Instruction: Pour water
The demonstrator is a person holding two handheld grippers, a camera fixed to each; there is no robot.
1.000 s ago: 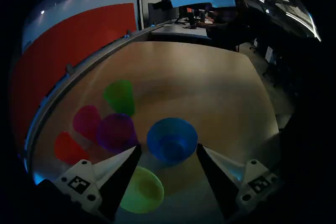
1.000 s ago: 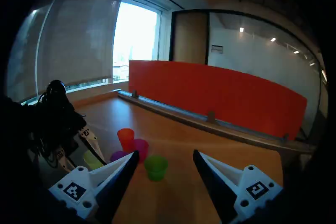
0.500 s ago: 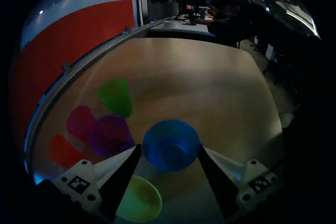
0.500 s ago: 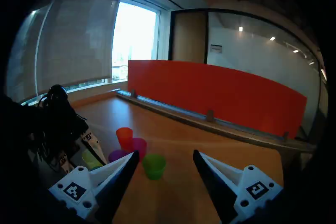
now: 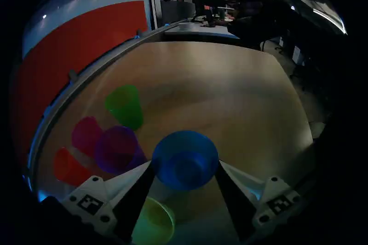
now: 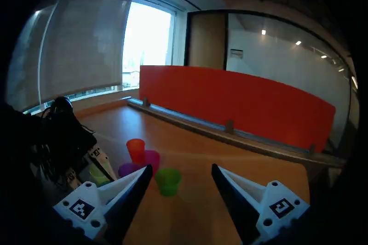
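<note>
Framing blue cup [image 5: 185,155], left tool [image 5: 185,166].

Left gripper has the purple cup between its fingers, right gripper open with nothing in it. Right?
Wrong cup. The left gripper view shows the blue cup between the left gripper's fingers; the purple cup stands off to one side of it. The rest holds: the right gripper is open with nothing in it.

The blue cup [image 5: 185,160] is smooth, translucent plastic, standing on a matt wood-grain table [image 5: 221,88]. Left of the blue cup, the purple cup [image 5: 117,148] and green cup [image 5: 124,106] look like the same plastic. Beyond them, the orange panel [image 5: 78,42] looks matt.
</note>
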